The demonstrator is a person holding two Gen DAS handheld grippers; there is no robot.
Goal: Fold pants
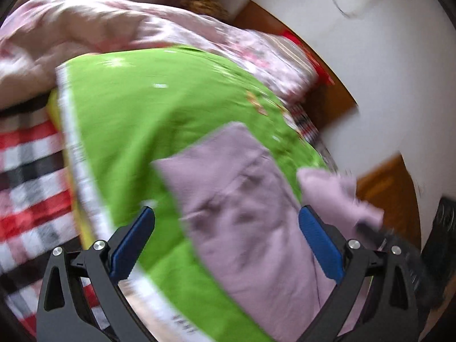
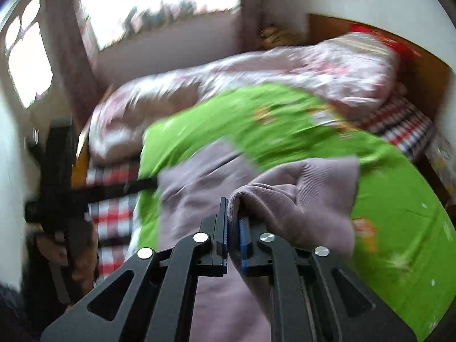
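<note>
Clamped in the right gripper is a bunched end of the pants, whose length is stretched away across the green sheet. Beside that end, the left gripper is held spread wide over the pants, grasping nothing.

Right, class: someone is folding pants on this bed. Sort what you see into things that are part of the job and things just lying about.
Part of the job:
- mauve pants
- right gripper, shut on a fold of the pants
- left gripper, open above the pants
- green sheet, the surface under the pants

Just lying about:
- pink floral quilt
- red checked blanket
</note>
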